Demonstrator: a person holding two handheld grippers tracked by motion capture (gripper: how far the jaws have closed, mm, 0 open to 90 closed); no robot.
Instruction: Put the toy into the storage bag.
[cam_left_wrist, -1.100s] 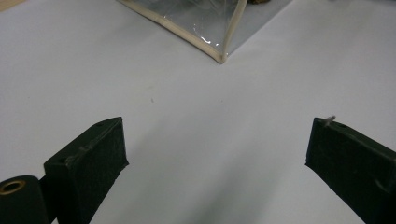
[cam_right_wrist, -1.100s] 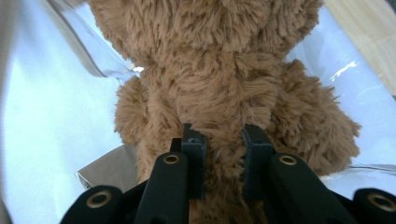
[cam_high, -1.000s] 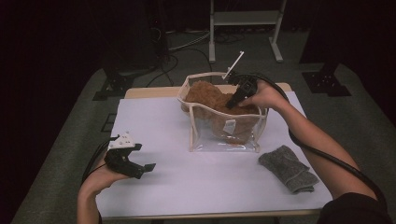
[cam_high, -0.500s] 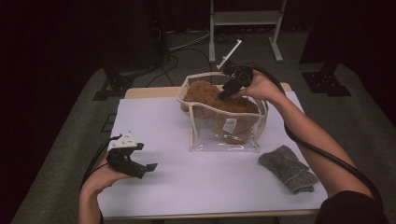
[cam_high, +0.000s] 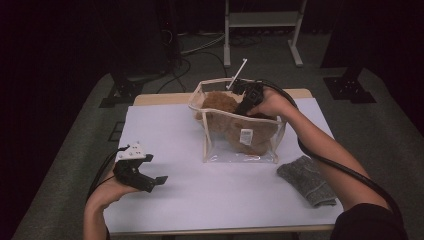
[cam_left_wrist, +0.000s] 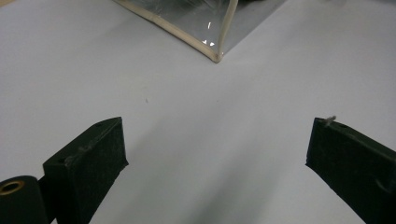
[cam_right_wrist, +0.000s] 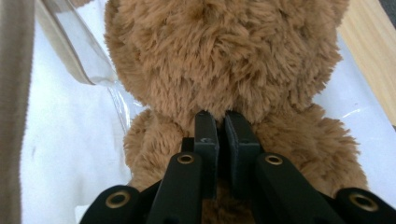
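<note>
- The table (cam_high: 200, 200) has a white top; a strip of bare wood shows along its far edge. It stands on grey carpet in a dark room.
- Behind the table there are a white frame (cam_high: 262, 20) on legs, black stands and loose cables on the floor; the rest of the background is too dark to make out.
- A clear bag (cam_high: 240, 150) with cream piping stands upright near the middle of the table, its top open.
- A brown plush bear (cam_right_wrist: 224, 70) sits inside the bag and takes up most of it.
- The right gripper (cam_right_wrist: 223, 122) reaches into the bag's open top at its far right side. Its jaws have just been closing and now stand almost together, with their tips pressed into the bear's fur. Whether they pinch any fur cannot be told.
- In the high view the person's hand covers much of the right gripper and the bear's upper part.
- The left gripper (cam_left_wrist: 217, 144) rests low over the table's near left, well apart from the bag, with its jaws spread wide and nothing between them.
- The left gripper view cuts off the bag, leaving one lower corner.
- A grey cloth (cam_high: 306, 180) lies crumpled near the bag's right side.
- A white label (cam_high: 245, 136) shows through the bag's front wall; its print is too small to read.
</note>
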